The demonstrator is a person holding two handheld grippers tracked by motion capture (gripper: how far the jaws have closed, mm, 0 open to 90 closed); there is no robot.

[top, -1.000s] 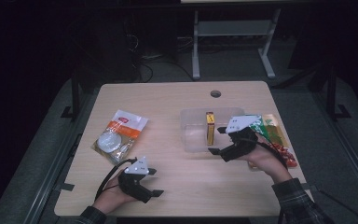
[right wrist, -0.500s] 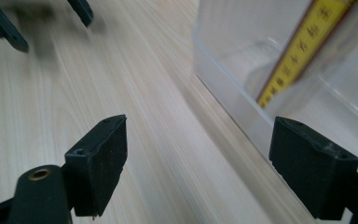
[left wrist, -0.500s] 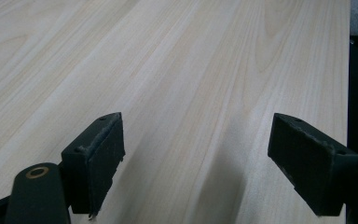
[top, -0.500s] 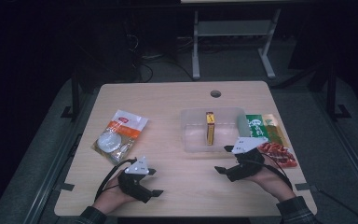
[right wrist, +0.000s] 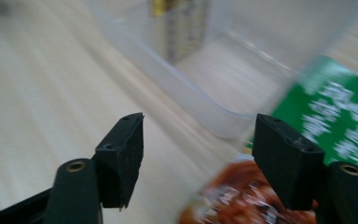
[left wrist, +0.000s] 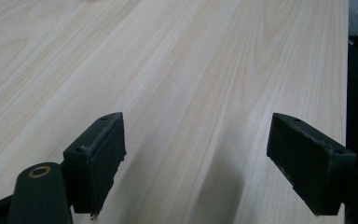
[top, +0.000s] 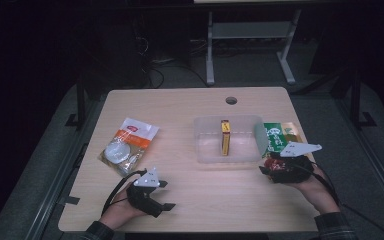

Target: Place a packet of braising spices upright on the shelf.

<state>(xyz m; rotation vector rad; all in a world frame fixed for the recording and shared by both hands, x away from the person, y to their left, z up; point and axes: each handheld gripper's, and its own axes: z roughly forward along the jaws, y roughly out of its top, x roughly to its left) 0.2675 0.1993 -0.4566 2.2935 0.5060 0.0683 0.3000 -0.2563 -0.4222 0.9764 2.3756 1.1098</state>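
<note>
While the right gripper (top: 269, 169) hangs low over the table's right edge, the red snack packet (right wrist: 242, 198) lies just under and ahead of its jaws, blurred in the right gripper view, with the right-hand pad above its top edge and the left-hand pad over bare wood. Those jaws have just been closing, yet they stand apart and nothing is pinched between them. Touching the red packet on its far side is a green packet (top: 279, 137) with white lettering, which lies flat against the right wall of a clear plastic tub (top: 206, 150). Inside the tub a slim yellow box (top: 225, 137) stands on its long edge. The tub's near corner sits close in front of the right gripper, between it and the middle of the wooden table (top: 190, 107). Well apart, on the left half, lies an orange-and-white sachet (top: 129, 145). Near the front-left edge the left gripper (left wrist: 196, 154) rests with jaws spread wide over bare wood, holding nothing.
</note>
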